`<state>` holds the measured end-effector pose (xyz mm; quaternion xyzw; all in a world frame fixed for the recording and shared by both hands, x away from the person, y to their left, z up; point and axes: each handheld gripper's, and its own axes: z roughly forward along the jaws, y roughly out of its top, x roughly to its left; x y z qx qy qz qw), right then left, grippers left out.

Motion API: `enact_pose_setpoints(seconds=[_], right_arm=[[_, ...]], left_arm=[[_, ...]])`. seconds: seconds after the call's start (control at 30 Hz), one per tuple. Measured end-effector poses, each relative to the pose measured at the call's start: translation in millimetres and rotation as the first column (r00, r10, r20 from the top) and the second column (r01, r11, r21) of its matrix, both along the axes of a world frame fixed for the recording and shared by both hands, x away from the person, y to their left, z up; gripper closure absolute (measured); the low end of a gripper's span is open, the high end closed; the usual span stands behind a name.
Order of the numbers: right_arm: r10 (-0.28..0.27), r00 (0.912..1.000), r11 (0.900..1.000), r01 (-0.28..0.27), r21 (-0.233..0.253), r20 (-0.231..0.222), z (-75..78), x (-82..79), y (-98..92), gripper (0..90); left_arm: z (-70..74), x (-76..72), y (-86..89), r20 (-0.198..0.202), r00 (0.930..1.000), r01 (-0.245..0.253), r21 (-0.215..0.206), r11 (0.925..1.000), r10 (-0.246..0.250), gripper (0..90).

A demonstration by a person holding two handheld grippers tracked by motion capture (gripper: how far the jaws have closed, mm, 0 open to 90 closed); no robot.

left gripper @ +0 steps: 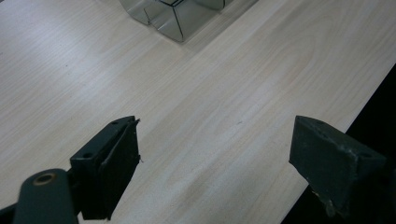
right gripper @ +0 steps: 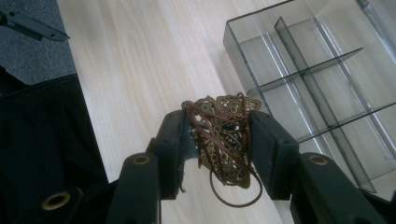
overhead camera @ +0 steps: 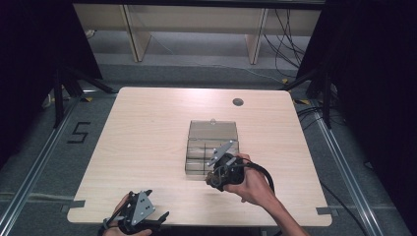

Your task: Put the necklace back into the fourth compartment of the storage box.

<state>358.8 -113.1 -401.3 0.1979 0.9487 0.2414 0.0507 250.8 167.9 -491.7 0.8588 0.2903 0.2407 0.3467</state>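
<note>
Pale wood table (overhead camera: pixel 147 147) under a dark-curtained bay, with a grey floor beyond. At its middle, the thing in hand: a brass-coloured filigree ornament (right gripper: pixel 223 140), pierced all over with small rings and scrollwork, with a thin brown cord (right gripper: pixel 233 198) looped through it and dangling below. It sits pinched between the two black jaws of the right gripper (right gripper: pixel 219 140), which are closed onto its flat sides and hold it in the air above the table, just beside the near corner of a clear plastic box (right gripper: pixel 322 84).

It looks light and thin. The openwork metal probably bends or snags easily, so a gentle squeeze across the broad faces, as now, seems the safest hold; the loose cord could catch on a divider.

Inside the box, clear dividers form several small compartments, all seemingly empty, and its lid lies open at the far side in the high view. There the right gripper (overhead camera: pixel 222 173) hovers at the front edge of the box (overhead camera: pixel 212 147).

Farther out, the left gripper (left gripper: pixel 215 158) stands wide open and holds nothing, over bare wood near the table's front left edge (overhead camera: pixel 137 216)
</note>
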Motion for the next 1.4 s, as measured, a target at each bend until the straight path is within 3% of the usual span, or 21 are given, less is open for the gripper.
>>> enact_pose_setpoints(seconds=[0.43,0.47,0.53,0.8,0.83,0.87,1.07,1.1,1.4], right_arm=[[0.034,0.9994,0.999,-0.034,-0.001,-0.007,18.7,7.2,8.1,58.3],[0.027,0.9996,1.000,-0.027,-0.004,-0.010,20.2,6.9,9.1,58.3],[0.031,0.9994,0.999,-0.031,-0.009,-0.013,22.9,8.1,11.3,58.3],[0.049,0.9987,0.999,-0.049,-0.011,-0.010,36.7,18.3,21.9,58.3],[0.050,0.9987,0.999,-0.051,-0.015,-0.008,37.5,19.8,23.9,58.3],[0.045,0.9990,0.999,-0.045,-0.022,-0.003,38.4,23.2,27.1,58.3],[0.044,0.9989,0.998,-0.045,-0.037,-0.014,36.2,36.1,37.8,58.3],[0.038,0.9991,0.998,-0.039,-0.042,-0.018,35.2,38.0,39.4,58.3],[0.009,0.9989,0.998,-0.011,-0.055,-0.047,23.3,56.3,50.5,58.3]], left_arm=[[0.0,-0.1,0.0,-0.004,1.0000,0.003,-0.004,1.0000,-0.003,15.4],[1.5,2.9,1.2,0.020,0.9992,0.035,0.016,0.9993,-0.035,15.4],[0.4,0.1,0.2,-0.008,1.0000,0.003,-0.004,1.0000,-0.003,15.4],[0.1,-0.1,0.2,-0.007,1.0000,0.001,-0.005,1.0000,-0.001,15.4],[1.7,3.2,1.5,0.027,0.9989,0.038,0.020,0.9991,-0.038,15.4],[1.9,3.2,1.5,0.032,0.9988,0.037,0.022,0.9991,-0.038,15.4],[0.8,2.2,0.8,0.029,0.9994,0.020,-0.002,0.9998,-0.020,15.4],[0.3,-0.2,0.3,0.002,1.0000,-0.003,-0.016,0.9999,0.003,15.4],[0.2,-0.4,0.3,0.004,1.0000,-0.001,-0.017,0.9998,0.001,15.4]])
